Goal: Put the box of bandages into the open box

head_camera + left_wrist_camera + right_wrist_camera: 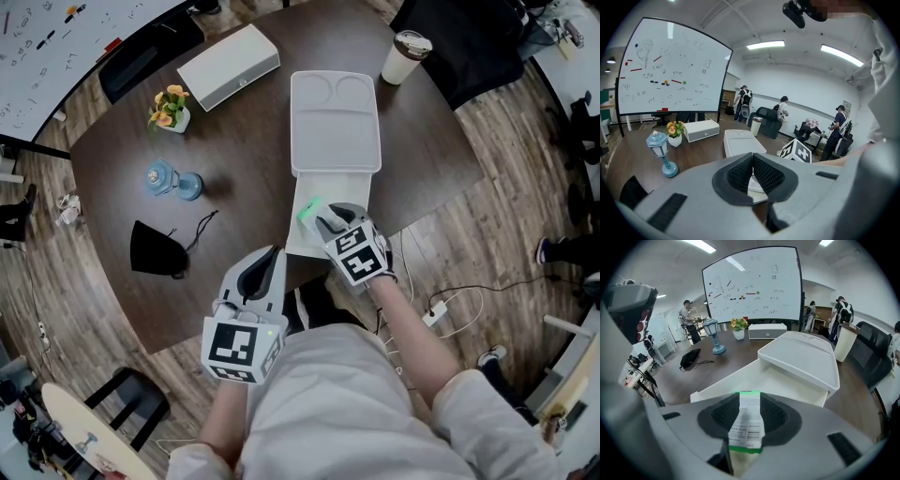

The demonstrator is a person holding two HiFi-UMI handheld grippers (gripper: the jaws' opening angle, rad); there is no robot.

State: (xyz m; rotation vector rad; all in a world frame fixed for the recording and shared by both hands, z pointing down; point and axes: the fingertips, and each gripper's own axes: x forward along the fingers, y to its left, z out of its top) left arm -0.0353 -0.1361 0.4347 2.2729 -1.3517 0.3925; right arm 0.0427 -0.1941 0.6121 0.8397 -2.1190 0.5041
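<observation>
The open white box (302,228) lies near the table's front edge, its lid (335,122) folded back flat behind it. My right gripper (323,217) hangs over the box's base, shut on the box of bandages (309,208), a narrow white carton with green ends. In the right gripper view the carton (746,420) stands upright between the pads, with the box's base (740,376) and lid (801,357) just ahead. My left gripper (272,255) hovers at the table's edge, left of the box, jaws shut and holding nothing; its closed pads (740,173) fill the left gripper view.
On the table stand a paper cup (406,56), a long white case (228,66), a small flower pot (169,108), a blue lantern (172,180) and a black pouch (155,248). A whiteboard (670,70) and several people stand beyond. Cables (441,309) lie on the floor.
</observation>
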